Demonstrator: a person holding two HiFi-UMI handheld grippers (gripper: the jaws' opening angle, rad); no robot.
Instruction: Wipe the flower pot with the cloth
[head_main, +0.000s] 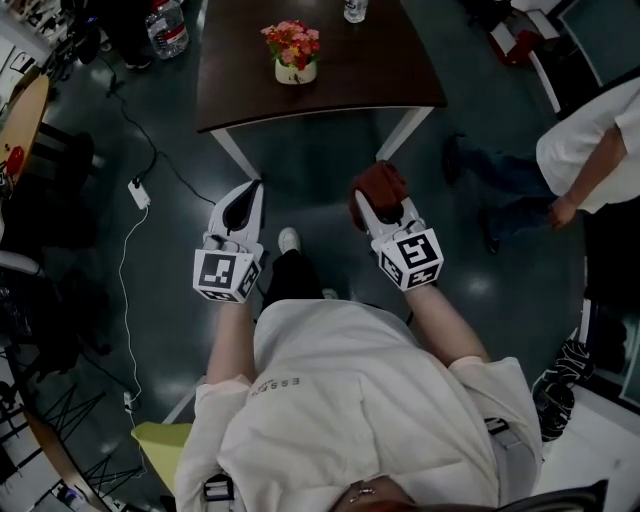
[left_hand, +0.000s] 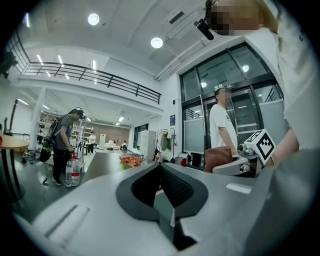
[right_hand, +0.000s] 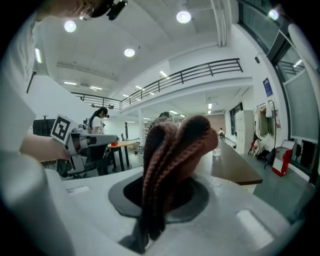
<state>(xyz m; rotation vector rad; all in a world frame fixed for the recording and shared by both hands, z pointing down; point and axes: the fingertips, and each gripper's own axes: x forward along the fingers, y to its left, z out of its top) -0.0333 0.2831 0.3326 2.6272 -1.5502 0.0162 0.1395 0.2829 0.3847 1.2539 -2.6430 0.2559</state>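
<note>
A: Where's the flower pot (head_main: 296, 70)?

B: At twelve o'clock on the dark desk (head_main: 380, 80), upright, well apart from both grippers. The right gripper (head_main: 371, 212) has its jaws clamped on the brown knitted cloth (head_main: 379, 184). The left gripper (head_main: 254, 190) has its jaws pressed together on nothing.

A: Risks?

B: The pot looks small and light. With nothing steadying it, a firm wipe could tip it or shove it toward the glass (head_main: 355, 9) at one o'clock.
</note>
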